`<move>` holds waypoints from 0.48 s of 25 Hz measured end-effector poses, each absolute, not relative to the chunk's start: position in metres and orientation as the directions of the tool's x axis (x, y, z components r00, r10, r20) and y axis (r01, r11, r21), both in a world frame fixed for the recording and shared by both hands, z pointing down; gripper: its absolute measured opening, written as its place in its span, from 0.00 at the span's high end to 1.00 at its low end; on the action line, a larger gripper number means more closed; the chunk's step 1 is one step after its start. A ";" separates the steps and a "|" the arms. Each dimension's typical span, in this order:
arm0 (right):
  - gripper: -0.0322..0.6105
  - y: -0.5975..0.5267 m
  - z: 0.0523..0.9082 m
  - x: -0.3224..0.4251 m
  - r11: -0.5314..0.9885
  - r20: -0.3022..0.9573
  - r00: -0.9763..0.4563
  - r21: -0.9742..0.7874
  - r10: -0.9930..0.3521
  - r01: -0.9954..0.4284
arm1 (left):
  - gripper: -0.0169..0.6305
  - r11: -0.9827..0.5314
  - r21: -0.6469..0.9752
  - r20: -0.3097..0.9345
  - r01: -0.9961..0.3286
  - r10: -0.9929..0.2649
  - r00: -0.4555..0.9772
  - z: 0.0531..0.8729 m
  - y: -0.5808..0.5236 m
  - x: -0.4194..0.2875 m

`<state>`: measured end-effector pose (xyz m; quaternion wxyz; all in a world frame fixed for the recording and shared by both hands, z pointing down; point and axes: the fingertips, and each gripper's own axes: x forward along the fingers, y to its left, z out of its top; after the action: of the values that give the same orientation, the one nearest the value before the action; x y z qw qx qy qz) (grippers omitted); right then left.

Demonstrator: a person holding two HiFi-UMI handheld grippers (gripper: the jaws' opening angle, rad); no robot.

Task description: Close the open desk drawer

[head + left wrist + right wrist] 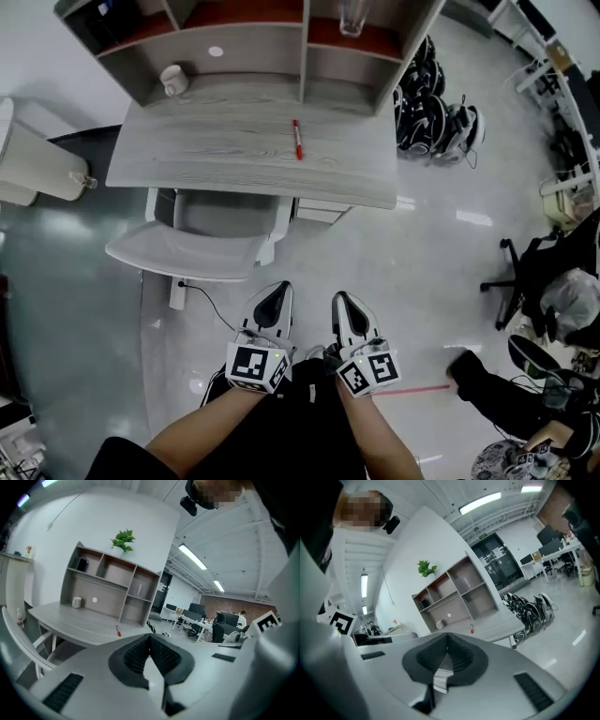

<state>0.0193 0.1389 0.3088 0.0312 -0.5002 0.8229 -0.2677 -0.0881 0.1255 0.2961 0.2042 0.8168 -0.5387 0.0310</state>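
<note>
Seemingly little remains: the head view shows the drawer (322, 210) barely peeking from under the desk (253, 155), far from both hands; the left gripper view shows the left gripper (150, 636) pressed together on nothing, and the right gripper view shows the right gripper (447, 635) likewise.

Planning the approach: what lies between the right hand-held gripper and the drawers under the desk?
Head view: only bare floor between right hand-held gripper and drawers; chair stands aside.
</note>
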 end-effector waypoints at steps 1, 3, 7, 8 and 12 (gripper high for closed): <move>0.92 0.151 0.300 0.024 0.356 0.229 -0.489 -0.446 -0.842 -0.821 | 0.97 -0.339 0.293 0.258 -0.894 -0.872 0.416 0.289 0.137 -0.084; 0.92 0.172 0.281 0.034 0.381 0.225 -0.492 -0.401 -0.841 -0.833 | 0.97 -0.335 0.278 0.232 -0.900 -0.886 0.401 0.272 0.160 -0.072; 0.92 0.222 0.242 0.054 0.458 0.175 -0.515 -0.283 -0.839 -0.842 | 0.97 -0.330 0.234 0.190 -0.914 -0.907 0.376 0.243 0.222 -0.047; 0.92 0.239 0.232 0.061 0.465 0.171 -0.513 -0.256 -0.841 -0.848 | 0.97 -0.329 0.232 0.185 -0.915 -0.909 0.374 0.237 0.241 -0.040; 0.92 0.289 0.200 0.078 0.486 0.148 -0.514 -0.190 -0.845 -0.853 | 0.97 -0.319 0.226 0.155 -0.921 -0.921 0.357 0.208 0.292 -0.022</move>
<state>0.0785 0.2891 0.2000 -0.0174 -0.4926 0.8618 -0.1199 -0.0219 0.2921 0.2084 0.1383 0.8120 -0.5670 -0.0010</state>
